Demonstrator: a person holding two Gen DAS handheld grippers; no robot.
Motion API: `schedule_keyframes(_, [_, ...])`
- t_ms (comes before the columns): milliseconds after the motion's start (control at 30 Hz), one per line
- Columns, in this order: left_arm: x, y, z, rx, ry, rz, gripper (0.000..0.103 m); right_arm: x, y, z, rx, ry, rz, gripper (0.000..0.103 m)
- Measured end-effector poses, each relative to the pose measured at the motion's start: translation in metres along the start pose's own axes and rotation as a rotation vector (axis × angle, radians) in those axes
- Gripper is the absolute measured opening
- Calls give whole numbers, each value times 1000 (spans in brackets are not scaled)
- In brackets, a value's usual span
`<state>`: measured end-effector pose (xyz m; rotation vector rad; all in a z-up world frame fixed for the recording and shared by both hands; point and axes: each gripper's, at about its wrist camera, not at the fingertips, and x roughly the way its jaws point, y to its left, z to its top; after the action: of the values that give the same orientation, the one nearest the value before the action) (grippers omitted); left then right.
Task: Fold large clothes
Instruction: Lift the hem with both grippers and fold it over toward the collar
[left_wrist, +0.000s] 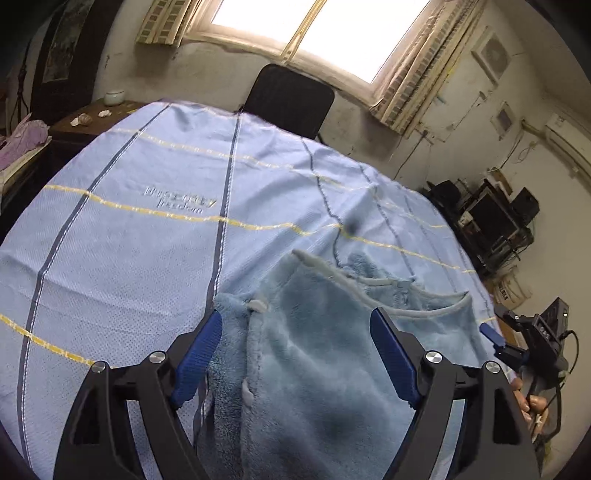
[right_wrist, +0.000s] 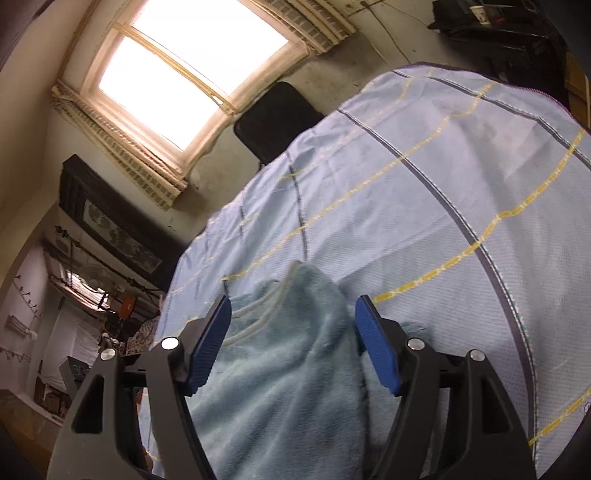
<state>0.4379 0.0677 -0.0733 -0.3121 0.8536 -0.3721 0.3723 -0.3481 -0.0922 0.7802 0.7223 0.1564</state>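
The fluffy blue garment (left_wrist: 314, 350) lies on the striped blue cloth (left_wrist: 129, 240); the left gripper (left_wrist: 295, 354) and right gripper (right_wrist: 291, 343) both stand open over it, holding nothing; a fold looks just laid; next, pick a new edge.

garment (left_wrist: 317, 332): plush fleece, pale blue, deep soft nap, matt; smooth piped trim along its edges
sheet (left_wrist: 122, 236): thin woven cloth under the garment, fine dotted texture, matt, with glossier yellow stripes
left gripper (left_wrist: 295, 354): matt black plastic arms, ribbed blue pads, shiny metal pins
right gripper (right_wrist: 291, 347): same finish
chair (left_wrist: 291, 99): beyond the sheet, black, matt
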Motion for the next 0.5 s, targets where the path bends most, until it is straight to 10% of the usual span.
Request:
schedule_keyframes(233, [38,10,-7,16,85,130,81,28,4,-7,-63,63,-75,67])
schedule_keyframes(367, [46,13,-10,37,87,177,80,49,3,-18,-116,119,-171,13])
schedule_keyframes(500, [42,16,-8,12,85,163,80,43,-14,-12,-53,77,-191,11])
